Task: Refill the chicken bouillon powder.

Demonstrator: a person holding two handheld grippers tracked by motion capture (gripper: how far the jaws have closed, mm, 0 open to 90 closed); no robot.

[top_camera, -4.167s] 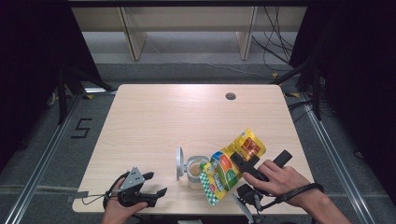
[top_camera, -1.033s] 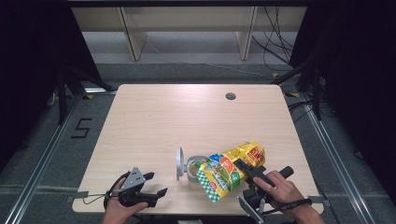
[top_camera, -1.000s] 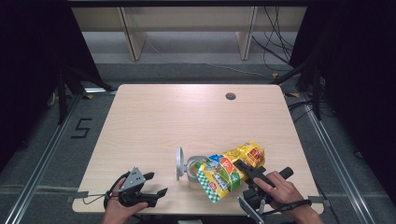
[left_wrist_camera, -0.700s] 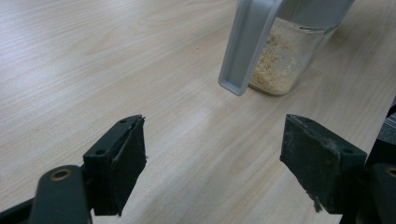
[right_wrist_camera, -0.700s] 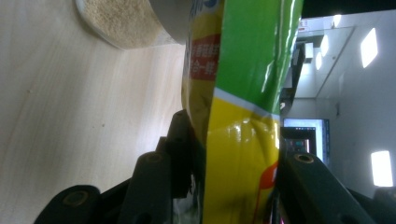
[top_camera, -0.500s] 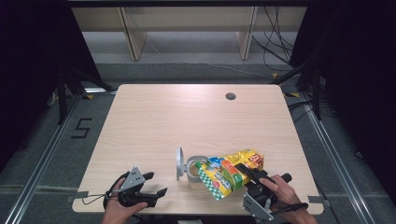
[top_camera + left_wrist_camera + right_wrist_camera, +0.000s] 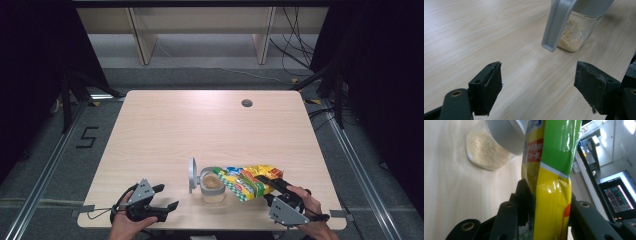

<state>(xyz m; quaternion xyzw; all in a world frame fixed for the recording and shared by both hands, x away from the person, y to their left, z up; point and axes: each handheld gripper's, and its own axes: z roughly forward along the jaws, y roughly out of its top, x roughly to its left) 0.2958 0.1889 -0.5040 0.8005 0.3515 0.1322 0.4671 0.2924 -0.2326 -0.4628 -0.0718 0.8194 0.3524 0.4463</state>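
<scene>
A glass jar point(image 7: 212, 186) partly filled with pale crumbs stands near the table's front edge, its grey hinged lid point(image 7: 192, 175) swung open to the left. A yellow and green snack bag point(image 7: 247, 181) lies almost level, its left end over the jar's mouth. My right gripper point(image 7: 268, 182) is shut on the bag's right end. The right gripper view shows the bag point(image 7: 551, 170) squeezed between the jaws of my right gripper point(image 7: 547, 195), with the jar point(image 7: 486, 152) beyond. My left gripper point(image 7: 164, 197) rests open at the front left. It point(image 7: 539, 90) faces the jar point(image 7: 574, 37) and lid point(image 7: 557, 25).
The wooden table point(image 7: 200, 125) has a round cable hole point(image 7: 246, 103) at the back right. A few crumbs lie on the wood near the jar. Metal rails run along the floor at both sides, and shelving stands behind the table.
The right hand has sunk and drawn toward the front edge, tipping the bag from steeply raised to nearly level over the jar. The left gripper has stayed put.
</scene>
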